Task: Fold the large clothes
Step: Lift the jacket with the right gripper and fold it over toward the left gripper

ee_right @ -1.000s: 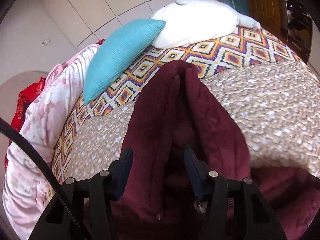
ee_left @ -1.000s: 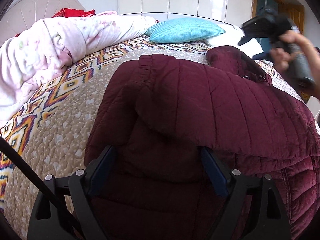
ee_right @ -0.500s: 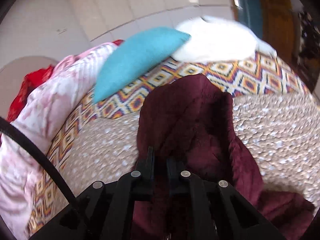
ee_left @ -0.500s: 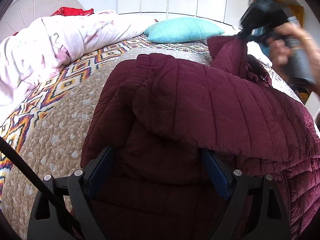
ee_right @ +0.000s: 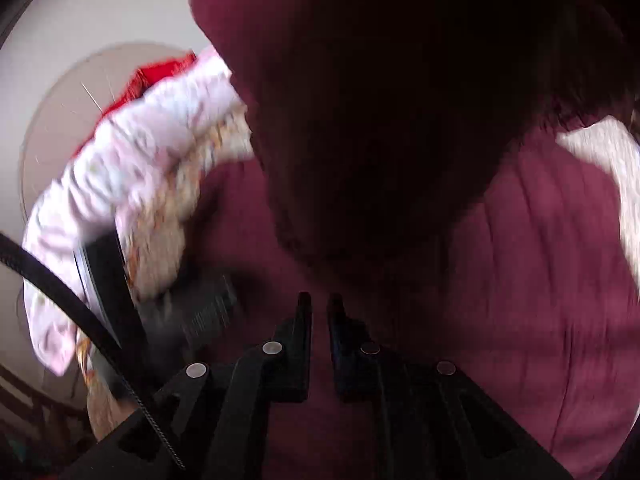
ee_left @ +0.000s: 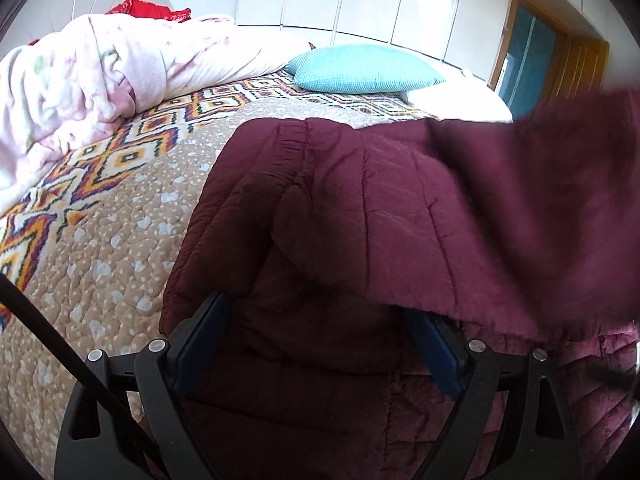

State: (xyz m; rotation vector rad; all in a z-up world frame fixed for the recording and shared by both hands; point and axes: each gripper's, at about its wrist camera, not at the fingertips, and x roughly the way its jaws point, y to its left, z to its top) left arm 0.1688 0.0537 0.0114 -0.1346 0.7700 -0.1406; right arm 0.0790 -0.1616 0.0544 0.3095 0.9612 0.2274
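A large maroon quilted jacket lies on the bed, one sleeve folded across its body. My left gripper is open and hovers low over the jacket's near part, fingers wide apart. In the right wrist view the jacket fills most of the frame. My right gripper is shut on a fold of the jacket's hood, which hangs dark and close over the camera. In the left wrist view this lifted cloth shows as a blurred flap at the right.
The bed has a beige quilt with a zigzag border. A pink duvet is heaped at the left, a turquoise pillow and a white pillow lie at the back. White wardrobes and a wooden door stand behind.
My right gripper has closed on the hood and swung it up and over towards the jacket's body. The right view has turned down onto the jacket. The left gripper has barely moved.
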